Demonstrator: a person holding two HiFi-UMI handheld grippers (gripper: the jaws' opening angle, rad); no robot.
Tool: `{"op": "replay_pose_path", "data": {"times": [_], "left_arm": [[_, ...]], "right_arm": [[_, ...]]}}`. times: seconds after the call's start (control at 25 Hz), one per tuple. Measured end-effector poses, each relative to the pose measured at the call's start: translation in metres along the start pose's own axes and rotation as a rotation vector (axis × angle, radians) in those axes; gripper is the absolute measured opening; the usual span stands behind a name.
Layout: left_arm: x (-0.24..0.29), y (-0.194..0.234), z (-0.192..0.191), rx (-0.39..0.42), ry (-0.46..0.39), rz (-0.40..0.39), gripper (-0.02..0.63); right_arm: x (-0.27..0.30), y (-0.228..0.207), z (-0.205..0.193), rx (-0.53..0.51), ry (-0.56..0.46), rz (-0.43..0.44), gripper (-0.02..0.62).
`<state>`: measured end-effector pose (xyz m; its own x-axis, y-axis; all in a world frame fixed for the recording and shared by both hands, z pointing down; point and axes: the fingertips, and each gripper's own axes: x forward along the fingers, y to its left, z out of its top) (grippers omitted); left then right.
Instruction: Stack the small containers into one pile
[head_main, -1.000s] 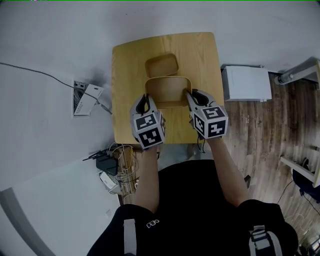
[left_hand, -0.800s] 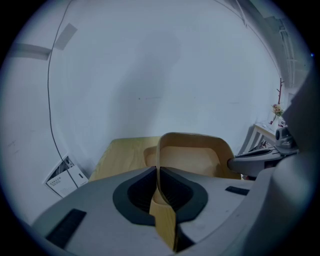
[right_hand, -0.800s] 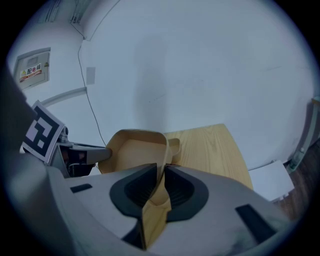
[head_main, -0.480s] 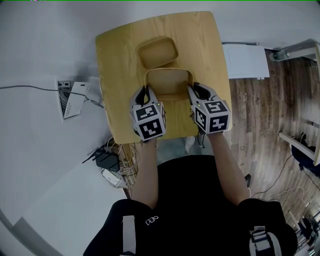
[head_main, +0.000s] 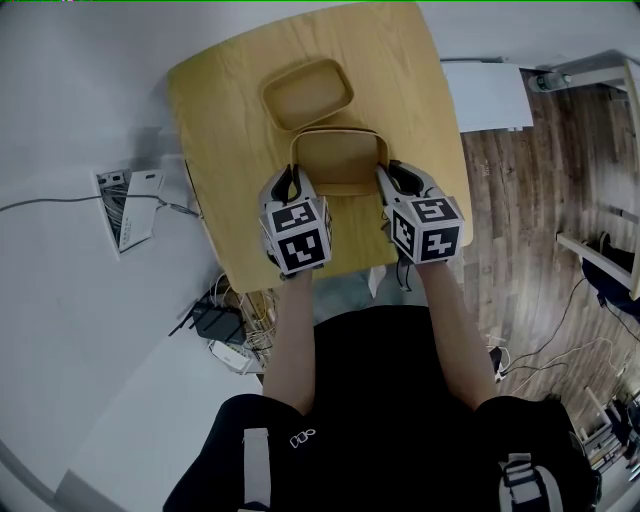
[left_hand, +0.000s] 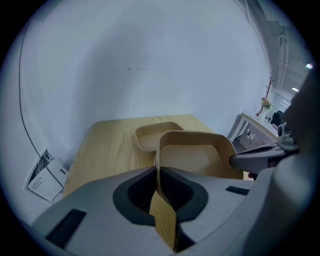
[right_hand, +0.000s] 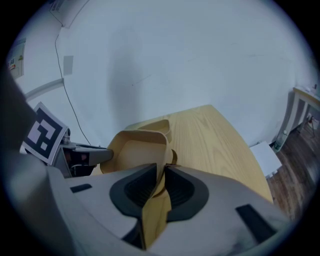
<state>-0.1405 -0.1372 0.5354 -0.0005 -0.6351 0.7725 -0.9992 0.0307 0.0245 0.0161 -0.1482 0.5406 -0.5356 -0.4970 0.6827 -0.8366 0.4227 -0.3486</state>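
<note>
From the head view, the table (head_main: 230, 120) has bare wood left of the larger container (head_main: 340, 160), while the right tongs (head_main: 386, 176) sit near the table's right edge; the smaller container (head_main: 308, 93) lies just beyond, its near rim overlapped; a white box (head_main: 485, 95) and cables (head_main: 225, 325) lie on the floor. In the left gripper view, the left tongs (left_hand: 159, 182) pinch the larger container's (left_hand: 195, 155) left wall, the jaws having just been opening slightly; the smaller container (left_hand: 152, 137) is directly ahead. In the right gripper view, the right tongs (right_hand: 162, 180) clamp the right wall of the larger container (right_hand: 137, 150); open table (right_hand: 210, 135) stretches to the right.
</note>
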Motion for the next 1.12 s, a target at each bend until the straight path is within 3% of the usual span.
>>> {"op": "replay_pose_path", "data": {"times": [0.6,0.88,1.12], "left_arm": [[0.028,-0.006,-0.02,0.049,0.056,-0.074,0.046],[0.02,-0.003,0.002,0.066,0.008,-0.073,0.048],[0.016,0.001,0.019,0.077,-0.046,-0.069,0.046]], "right_arm": [[0.009,-0.011,-0.014,-0.001,0.018,-0.088,0.061],[0.004,-0.014,0.002,-0.024,-0.029,-0.13,0.101],[0.0,-0.018,0.021,-0.05,-0.082,-0.179,0.059]]}}
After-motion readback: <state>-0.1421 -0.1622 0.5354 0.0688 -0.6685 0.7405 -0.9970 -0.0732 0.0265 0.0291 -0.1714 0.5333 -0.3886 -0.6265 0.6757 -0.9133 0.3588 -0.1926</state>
